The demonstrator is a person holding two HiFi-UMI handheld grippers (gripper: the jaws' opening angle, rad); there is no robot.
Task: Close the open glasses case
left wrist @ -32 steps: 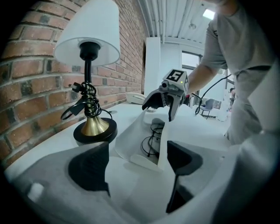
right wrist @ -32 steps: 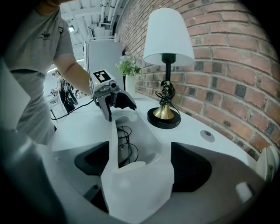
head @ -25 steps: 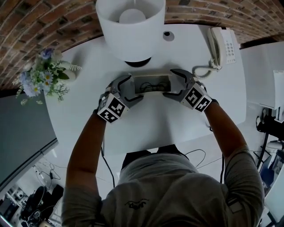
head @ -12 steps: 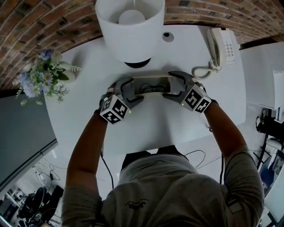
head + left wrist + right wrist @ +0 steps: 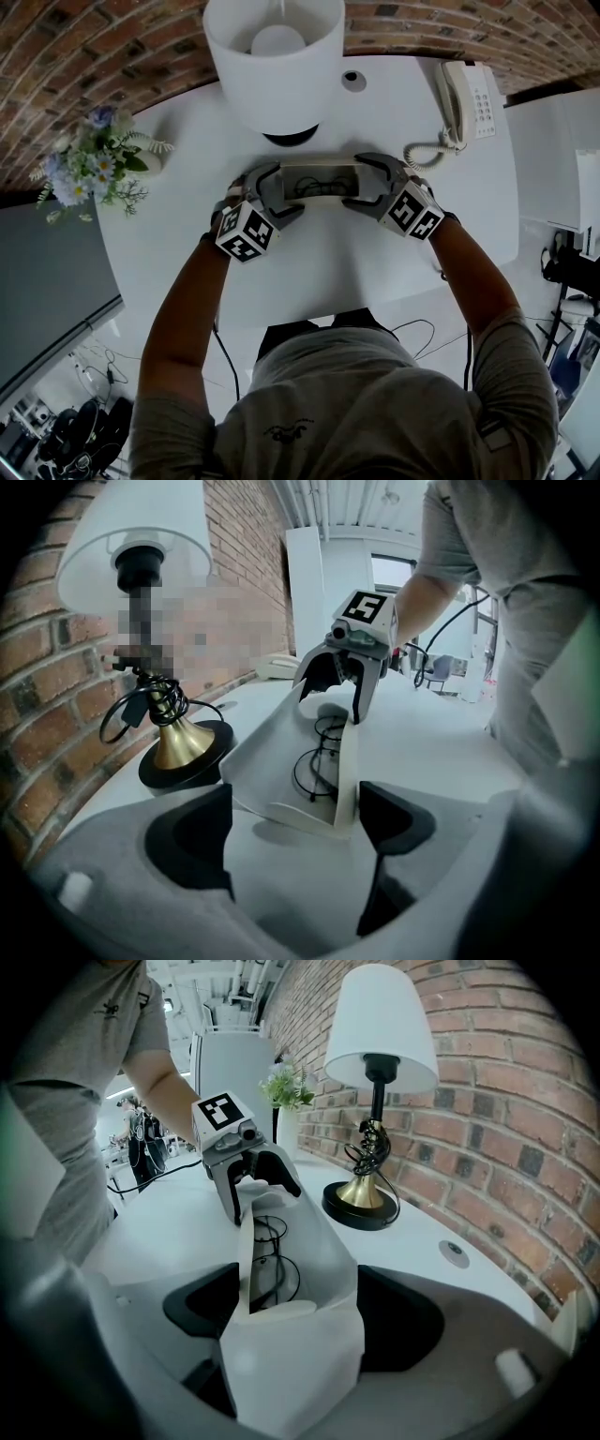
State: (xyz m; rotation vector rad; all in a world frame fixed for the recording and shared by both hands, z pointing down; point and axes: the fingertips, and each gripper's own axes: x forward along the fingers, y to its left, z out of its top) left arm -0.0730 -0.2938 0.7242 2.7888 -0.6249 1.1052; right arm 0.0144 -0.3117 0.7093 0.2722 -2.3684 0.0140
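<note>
A white glasses case (image 5: 319, 178) lies open on the white table (image 5: 309, 272), with thin black glasses (image 5: 319, 761) in its tray. The lid leans up towards the lamp. My left gripper (image 5: 278, 190) is at the case's left end. Its jaws are open and the end lies just ahead of the pads (image 5: 384, 808), with a gap on the lid side. My right gripper (image 5: 361, 181) straddles the right end. Its jaws are closing, and the case (image 5: 291, 1335) fills the space between them, lid against one pad and front wall against the other.
A table lamp with a white shade (image 5: 275, 56) and brass base (image 5: 178, 747) stands just behind the case. A corded phone (image 5: 466, 94) lies at the back right and a flower vase (image 5: 94, 159) at the left. A round cable hole (image 5: 353, 78) is beside the lamp.
My left gripper has rolled a little, so its marker cube sits slightly further right. The right gripper and the case stay where they were.
</note>
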